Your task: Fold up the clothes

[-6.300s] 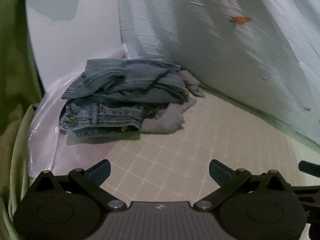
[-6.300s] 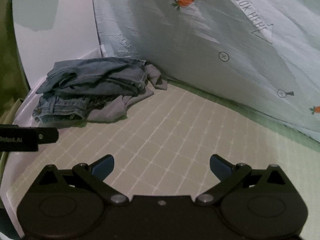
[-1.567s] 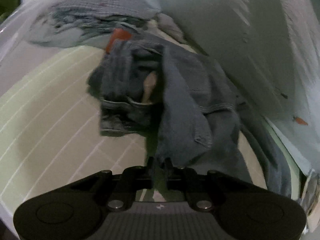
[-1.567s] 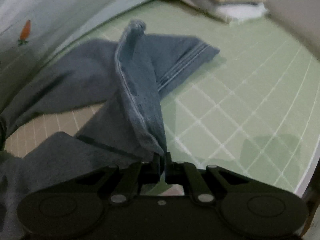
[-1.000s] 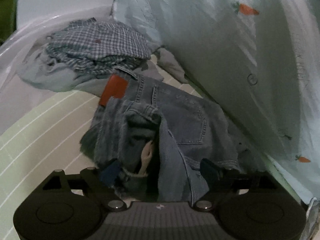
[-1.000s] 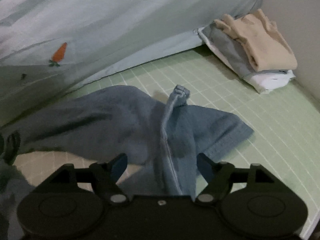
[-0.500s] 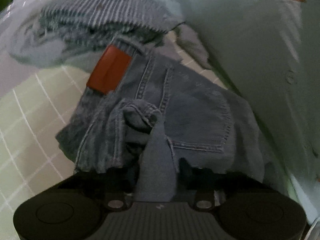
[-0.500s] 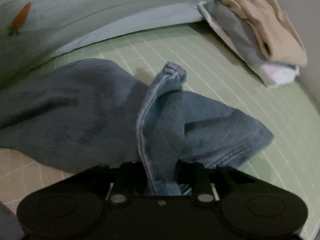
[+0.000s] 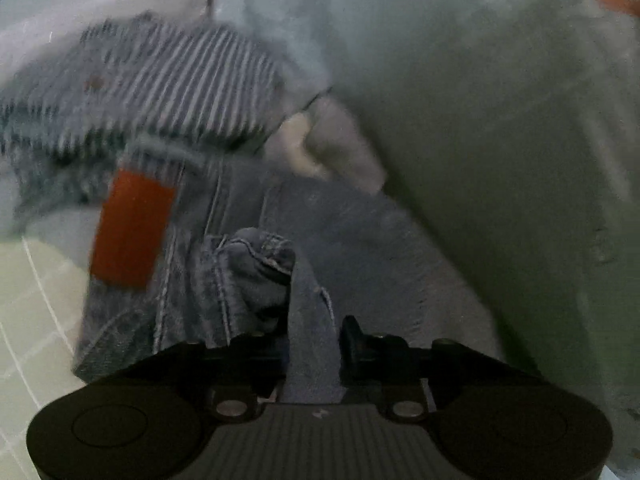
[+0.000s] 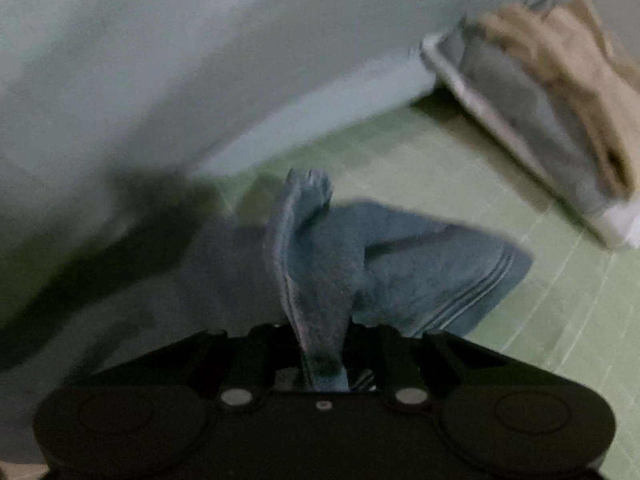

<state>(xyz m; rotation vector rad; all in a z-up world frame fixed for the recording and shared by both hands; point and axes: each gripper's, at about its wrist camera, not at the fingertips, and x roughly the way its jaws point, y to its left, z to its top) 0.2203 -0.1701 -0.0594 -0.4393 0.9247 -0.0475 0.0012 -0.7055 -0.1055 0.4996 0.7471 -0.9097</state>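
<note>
Your left gripper (image 9: 312, 344) pinches waistband fold of jeans (image 9: 360, 240); denim runs up between fingers, orange patch (image 9: 132, 228) just left, striped shirt (image 9: 168, 92) beyond. Your right gripper (image 10: 326, 344) clamps jeans' leg hem, cloth rising between fingers, rest draped on green grid mat (image 10: 560, 300); folded pile (image 10: 552, 92) far right.
</note>
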